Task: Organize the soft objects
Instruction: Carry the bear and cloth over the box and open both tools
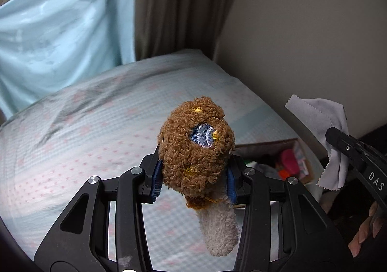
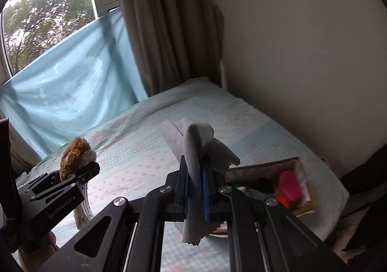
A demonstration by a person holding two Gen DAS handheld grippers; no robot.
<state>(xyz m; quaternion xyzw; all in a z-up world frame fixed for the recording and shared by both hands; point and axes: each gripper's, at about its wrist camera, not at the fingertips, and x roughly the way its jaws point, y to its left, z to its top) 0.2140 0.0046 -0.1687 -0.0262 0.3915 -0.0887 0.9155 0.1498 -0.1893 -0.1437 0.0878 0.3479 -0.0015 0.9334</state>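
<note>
Gripping a curly brown plush toy with a pale fleecy stem [image 1: 197,148], the left gripper [image 1: 193,175] has its blue-padded jaws pressed against both sides of the toy, which is held clear above the bed with the pale blue, pink-dotted sheet [image 1: 84,126]. The right gripper [image 2: 195,189] has its jaws clenched on a thin grey cloth with pinked edges [image 2: 197,151]; the cloth stands up above the fingers and hangs below them. A brown cardboard box holding pink and orange items [image 2: 293,185] sits at the near right edge of the bed. A light blue sheet [image 2: 67,78] hangs across the window, beside a grey-brown curtain [image 2: 169,30]. A person's fingers [image 1: 367,230] show at the lower right of the left view.
</note>
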